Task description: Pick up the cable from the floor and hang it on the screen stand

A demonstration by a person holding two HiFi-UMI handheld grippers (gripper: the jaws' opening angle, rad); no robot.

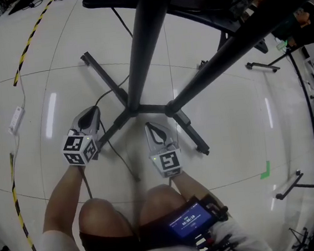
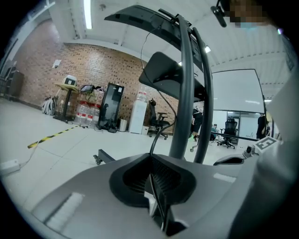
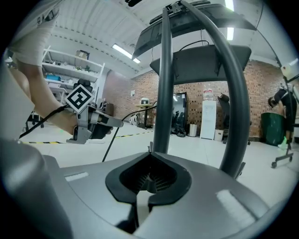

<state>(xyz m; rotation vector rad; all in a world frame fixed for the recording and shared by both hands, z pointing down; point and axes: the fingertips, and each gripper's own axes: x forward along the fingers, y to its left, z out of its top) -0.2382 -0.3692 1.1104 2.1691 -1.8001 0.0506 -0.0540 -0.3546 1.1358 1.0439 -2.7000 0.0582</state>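
Pinching thin black cable point(image 2: 158, 136) in left tongs point(image 2: 152, 161), right tongs point(image 3: 148, 179) pressed together empty, facing dark grey two-post metal screen stand point(image 1: 144, 45) at 12 o'clock, slack trailing toward 5 o'clock over glossy white floor point(image 1: 230, 131).

This is a large lab or workshop hall with an office part. The pale glossy floor point(image 1: 228, 114) carries yellow-black tape point(image 1: 28, 43). A brick wall point(image 2: 93, 65) stands behind a water dispenser point(image 2: 138, 114) and big water bottles point(image 2: 84, 114). Office chairs point(image 2: 231, 133) stand near a large white board point(image 2: 236, 91). Elsewhere there are open shelves point(image 3: 70, 70) and strip lights point(image 3: 124, 50).
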